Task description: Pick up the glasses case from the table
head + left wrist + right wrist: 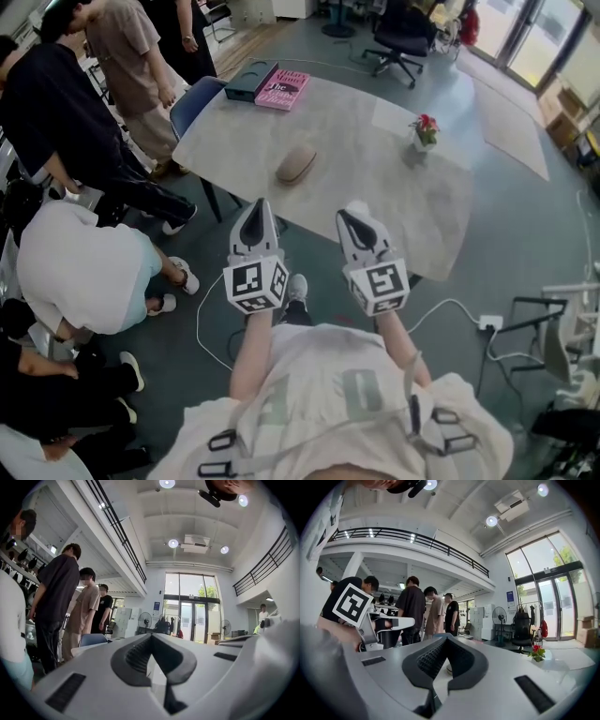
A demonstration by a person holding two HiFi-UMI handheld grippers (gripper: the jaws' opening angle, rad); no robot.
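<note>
Head view showed a smooth, rounded beige glasses case (296, 164) lying on the pale marbled table (375, 178). It sat ahead of the left gripper (257, 208), slightly to its right and apart from it. The left gripper and the right gripper (357, 214) both held their ribbed dark jaws together, empty. Their tips seemed to be over the table's near edge, with bare tabletop ahead.

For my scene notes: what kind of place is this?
Probably an open office or lab hall: a high ceiling with a balcony railing, tall glass entrance doors, and an office chair.
</note>
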